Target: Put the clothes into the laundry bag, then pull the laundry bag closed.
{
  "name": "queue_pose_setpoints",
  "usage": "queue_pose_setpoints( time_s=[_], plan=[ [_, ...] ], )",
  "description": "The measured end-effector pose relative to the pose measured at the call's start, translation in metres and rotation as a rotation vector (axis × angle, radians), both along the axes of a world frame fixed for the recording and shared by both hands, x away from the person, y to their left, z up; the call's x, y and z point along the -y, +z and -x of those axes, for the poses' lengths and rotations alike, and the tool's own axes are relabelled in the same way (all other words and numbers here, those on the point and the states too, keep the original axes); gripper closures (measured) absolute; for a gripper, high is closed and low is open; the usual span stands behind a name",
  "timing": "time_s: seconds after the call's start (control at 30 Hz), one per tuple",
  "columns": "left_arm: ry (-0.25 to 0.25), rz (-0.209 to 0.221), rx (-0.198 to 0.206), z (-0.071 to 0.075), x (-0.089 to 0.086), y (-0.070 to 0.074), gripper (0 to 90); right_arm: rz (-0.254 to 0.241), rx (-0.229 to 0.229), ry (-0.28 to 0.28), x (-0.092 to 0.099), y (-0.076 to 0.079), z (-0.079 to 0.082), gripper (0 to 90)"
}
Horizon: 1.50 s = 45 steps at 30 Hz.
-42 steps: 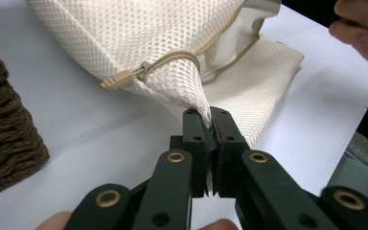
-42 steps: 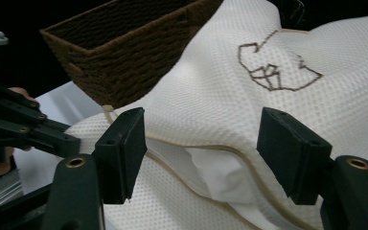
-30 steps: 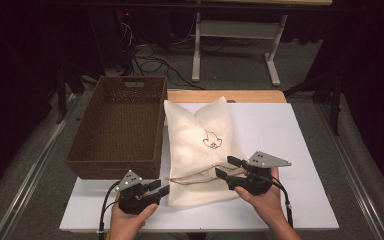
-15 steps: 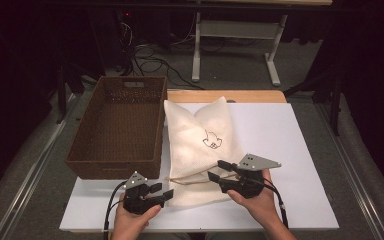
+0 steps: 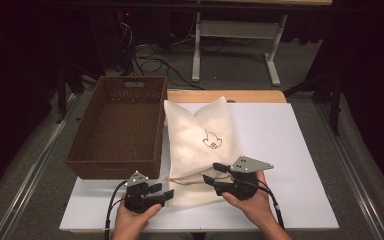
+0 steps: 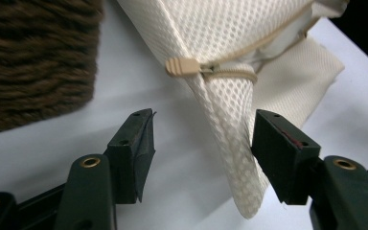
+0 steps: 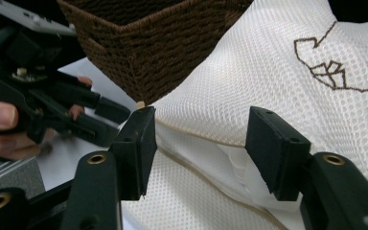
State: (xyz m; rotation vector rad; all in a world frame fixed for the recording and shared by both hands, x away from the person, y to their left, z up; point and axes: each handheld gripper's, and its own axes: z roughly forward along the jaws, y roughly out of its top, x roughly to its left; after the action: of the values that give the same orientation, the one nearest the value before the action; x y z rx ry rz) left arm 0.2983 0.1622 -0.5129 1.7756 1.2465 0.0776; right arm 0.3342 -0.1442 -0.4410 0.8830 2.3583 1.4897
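**Now: both grippers at the open end of the mesh bag**

Here the cream mesh laundry bag [image 5: 200, 145] lies flat on the white table [image 5: 290, 150], just beside the brown wicker basket [image 5: 117, 127], its zippered mouth toward the person. The left gripper [image 5: 166, 191] sits at the bag's near left corner; in the left gripper view a fold of mesh [image 6: 230, 143] hangs between its jaws, brushing the right one while the left one stands clear, so nothing is clamped. A tan zipper pull [image 6: 184, 67] lies just above that fold. The left jaws have just been opening with the mesh between them.

The right gripper [image 5: 215, 172] rests over the bag's near edge. Its jaws have just been opening and stand apart over the zipper seam [image 7: 196, 132], pinching nothing.
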Motion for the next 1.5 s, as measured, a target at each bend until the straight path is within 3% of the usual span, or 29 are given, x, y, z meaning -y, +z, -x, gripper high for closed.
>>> queue_pose_setpoints(
  time_s=[0.03,0.1,0.17,0.2,0.3,0.43,0.47,0.7,0.9,1.0,1.03,1.17,1.33,1.4,1.5],
  plan=[
    [-0.025,-0.034,-0.015,0.000,0.003,-0.001,40.0,-0.008,-0.001,0.000,-0.001,0.000,0.000,42.7],
    [-0.029,-0.055,-0.036,0.000,0.005,-0.004,39.5,-0.008,-0.001,0.006,-0.004,0.000,0.000,43.0],
    [-0.027,-0.057,-0.046,0.000,0.005,-0.005,40.7,-0.004,0.002,0.013,-0.006,-0.001,0.001,43.7],
    [-0.025,-0.038,-0.055,0.000,0.004,-0.006,41.2,-0.018,-0.016,0.020,-0.012,0.000,0.001,48.2],
    [-0.037,-0.040,-0.037,0.002,0.000,-0.003,42.0,-0.003,-0.027,0.034,-0.025,-0.001,0.000,52.8],
    [-0.038,0.003,-0.025,0.001,-0.003,-0.002,44.7,0.001,-0.038,0.058,-0.038,-0.001,-0.003,54.9],
    [-0.039,0.047,-0.023,-0.001,-0.004,-0.002,45.9,-0.007,-0.052,0.064,-0.048,0.001,-0.006,56.8],
    [-0.046,0.082,-0.024,-0.008,-0.002,-0.006,56.7,0.007,-0.055,0.111,-0.075,0.012,-0.010,60.0],
    [-0.053,0.128,-0.037,-0.013,0.001,-0.008,64.9,0.074,-0.056,0.102,-0.089,0.007,-0.016,65.5],
    [-0.058,0.112,-0.031,-0.012,0.002,-0.008,67.4,0.071,-0.084,0.080,-0.091,0.005,-0.018,69.4],
    [-0.056,0.098,-0.017,-0.010,0.004,-0.007,69.0,0.075,-0.116,0.068,-0.093,0.002,-0.019,74.0],
    [-0.059,0.082,0.000,-0.009,0.003,-0.004,72.3,0.124,-0.116,0.076,-0.101,-0.004,-0.020,80.1],
    [-0.045,0.077,-0.001,-0.008,0.004,-0.003,78.5,0.125,-0.135,0.080,-0.110,-0.009,-0.021,80.4],
    [-0.041,0.059,0.024,-0.007,0.008,0.000,81.5,0.171,-0.139,0.103,-0.122,-0.015,-0.024,78.4],
    [-0.038,0.034,0.044,-0.005,0.009,0.002,83.6,0.197,-0.145,0.085,-0.130,-0.017,-0.026,76.4]
  ],
)
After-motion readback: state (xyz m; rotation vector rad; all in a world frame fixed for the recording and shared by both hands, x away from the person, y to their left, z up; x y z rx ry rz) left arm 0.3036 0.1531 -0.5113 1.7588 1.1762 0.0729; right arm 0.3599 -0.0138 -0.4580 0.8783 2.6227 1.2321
